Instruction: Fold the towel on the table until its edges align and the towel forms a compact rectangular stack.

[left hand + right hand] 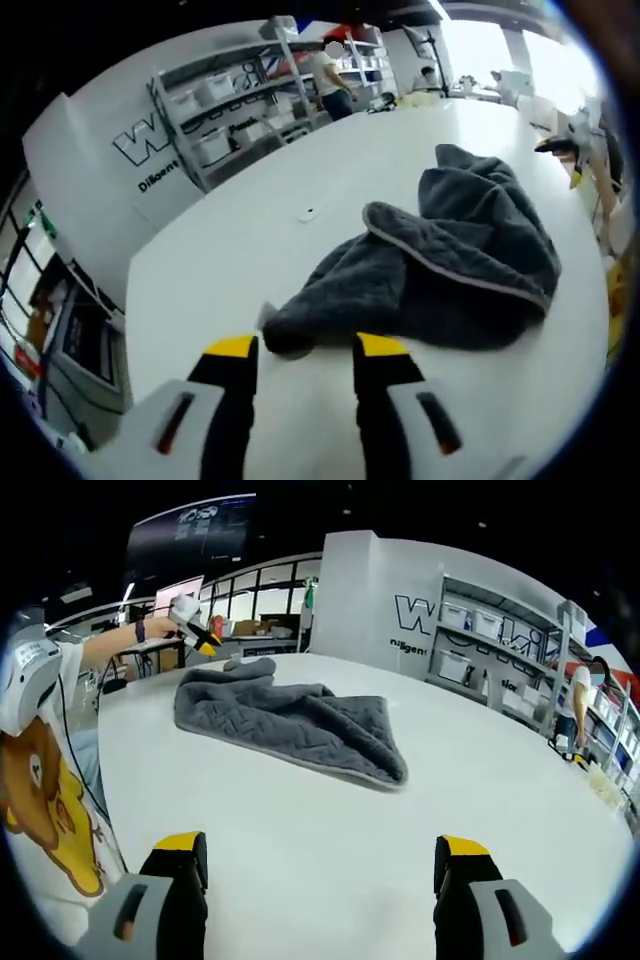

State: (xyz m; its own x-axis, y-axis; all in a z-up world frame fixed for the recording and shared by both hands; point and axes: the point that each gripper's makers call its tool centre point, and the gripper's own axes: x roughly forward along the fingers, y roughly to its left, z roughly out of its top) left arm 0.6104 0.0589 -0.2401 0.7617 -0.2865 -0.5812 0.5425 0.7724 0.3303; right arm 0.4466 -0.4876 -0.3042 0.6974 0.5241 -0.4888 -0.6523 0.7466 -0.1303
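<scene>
A dark grey towel [450,270] lies crumpled on the white table [230,270], with a light hem along one fold. My left gripper [305,350] is open, its yellow-tipped jaws low over the table. The towel's near corner [288,335] sits just ahead of the gap between them. In the right gripper view the same towel [300,725] spreads flatter across the table [330,820], some way beyond my right gripper [320,848], which is wide open over bare table. A hand holds the left gripper [192,630] at the towel's far end.
A small white item [308,213] lies on the table beyond the towel. Shelves with white bins [230,100] line the wall past the table's far edge. A person [330,80] stands by them. A person's T-shirt [40,780] is close on the left.
</scene>
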